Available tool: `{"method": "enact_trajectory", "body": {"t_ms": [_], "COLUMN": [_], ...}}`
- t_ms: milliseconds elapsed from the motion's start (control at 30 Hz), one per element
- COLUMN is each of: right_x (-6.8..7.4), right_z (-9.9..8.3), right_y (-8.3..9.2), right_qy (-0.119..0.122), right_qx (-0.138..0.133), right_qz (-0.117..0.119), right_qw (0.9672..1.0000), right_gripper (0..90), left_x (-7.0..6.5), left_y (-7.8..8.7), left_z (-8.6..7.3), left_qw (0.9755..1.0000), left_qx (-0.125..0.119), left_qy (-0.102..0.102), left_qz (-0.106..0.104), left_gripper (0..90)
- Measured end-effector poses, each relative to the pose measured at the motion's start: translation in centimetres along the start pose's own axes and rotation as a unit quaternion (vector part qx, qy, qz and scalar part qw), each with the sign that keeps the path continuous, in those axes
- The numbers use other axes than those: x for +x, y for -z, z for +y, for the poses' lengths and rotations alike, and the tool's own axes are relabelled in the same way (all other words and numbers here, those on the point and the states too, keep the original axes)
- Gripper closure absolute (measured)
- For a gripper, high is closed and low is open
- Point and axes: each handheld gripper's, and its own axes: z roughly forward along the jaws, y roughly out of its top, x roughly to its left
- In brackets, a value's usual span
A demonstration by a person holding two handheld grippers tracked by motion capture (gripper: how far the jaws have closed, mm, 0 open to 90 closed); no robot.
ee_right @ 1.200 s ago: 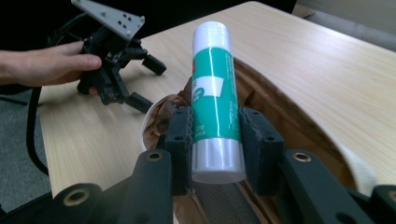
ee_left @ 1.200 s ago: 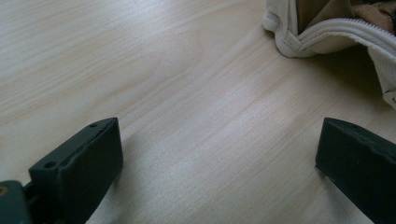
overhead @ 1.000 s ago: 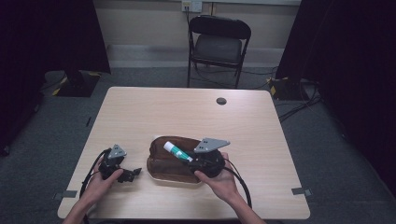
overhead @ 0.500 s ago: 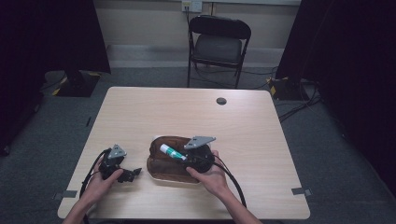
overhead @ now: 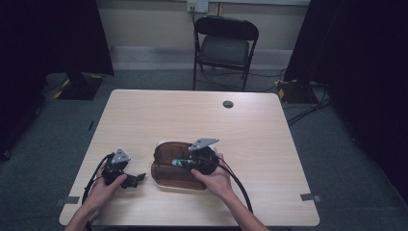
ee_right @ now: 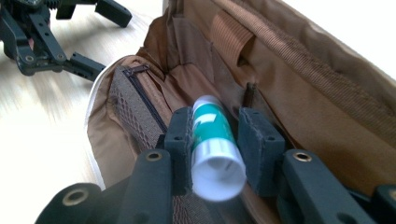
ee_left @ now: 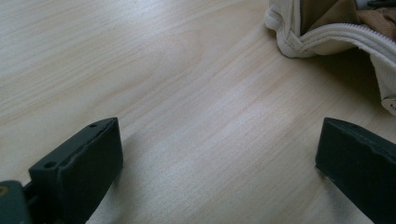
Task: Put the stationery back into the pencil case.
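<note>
A brown open pouch (overhead: 168, 166) with a white rim lies near the table's front edge. My right gripper (overhead: 185, 162) hovers over it, shut on a green and white tube (ee_right: 212, 137) that points into the pouch's brown lining (ee_right: 299, 88). The tube (overhead: 179, 162) shows above the pouch's middle in the high view. My left gripper (overhead: 138, 178) rests on the wood left of the pouch, open, with nothing between its jaws. In the left gripper view the pouch's white zipped edge (ee_left: 327, 35) sits ahead at the upper right. The left gripper (ee_right: 70, 35) also appears in the right gripper view, beyond the pouch.
The wooden table (overhead: 192, 115) has a small black grommet (overhead: 228, 104) near its far edge. A black folding chair (overhead: 223, 45) stands behind the table. Cables trail from both grippers off the front edge.
My right gripper has swung left and down over the pouch, bringing the tube lower into its opening. The left gripper has stayed in place.
</note>
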Motion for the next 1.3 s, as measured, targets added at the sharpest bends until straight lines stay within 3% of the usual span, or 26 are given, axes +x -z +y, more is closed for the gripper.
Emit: {"method": "enact_trajectory", "body": {"t_ms": [167,833,1300], "right_x": [-0.1,-0.8,-1.3], "right_z": [0.0,-1.5,-3.7], "right_y": [0.6,4.0,7.7], "right_qy": [-0.002,-0.021,-0.029], "right_qx": [-0.006,-0.040,-0.053], "right_qz": [-0.006,-0.001,-0.027], "right_qw": [1.0000,0.9990,0.9978], "right_gripper": [61.3,66.2,64.4], "left_x": [0.0,0.0,0.0], "left_y": [0.0,0.0,0.0], "left_z": [0.0,0.0,0.0], "left_qw": [1.0000,1.0000,1.0000], "left_qx": [-0.001,0.000,0.000], "left_qy": [0.000,0.000,0.000], "left_qz": [0.000,0.000,0.000], "left_gripper": [0.2,0.2,0.2]}}
